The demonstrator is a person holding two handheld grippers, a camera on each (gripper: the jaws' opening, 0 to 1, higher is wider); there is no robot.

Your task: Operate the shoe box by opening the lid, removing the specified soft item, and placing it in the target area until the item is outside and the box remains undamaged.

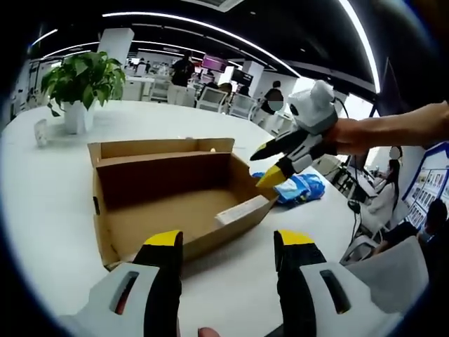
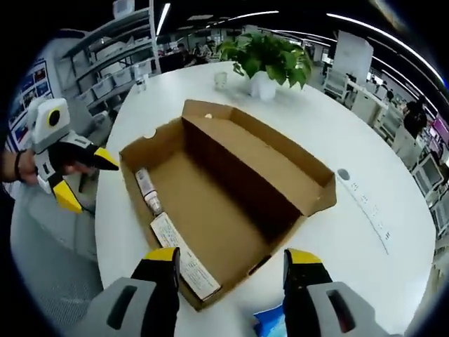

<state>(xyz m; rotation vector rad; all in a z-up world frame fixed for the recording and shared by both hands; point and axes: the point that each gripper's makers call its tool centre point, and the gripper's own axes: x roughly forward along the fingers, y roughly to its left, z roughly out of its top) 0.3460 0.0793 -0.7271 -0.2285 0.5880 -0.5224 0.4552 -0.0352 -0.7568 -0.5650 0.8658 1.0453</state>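
The shoe box point(image 1: 168, 203) point(image 2: 231, 203) is plain brown cardboard, open on the white table, its lid flap standing up along the far wall at 12 o'clock in the left gripper view. Nothing soft lies inside it. The soft item point(image 1: 298, 188), a crumpled blue and white bundle, lies on the table just outside the box's 3 o'clock corner; in the right gripper view it point(image 2: 270, 324) peeks in at 6 o'clock.

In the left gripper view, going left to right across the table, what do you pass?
Small glass → potted plant → open cardboard box → right gripper held over the box's right end → blue soft item lying on the table outside the box.
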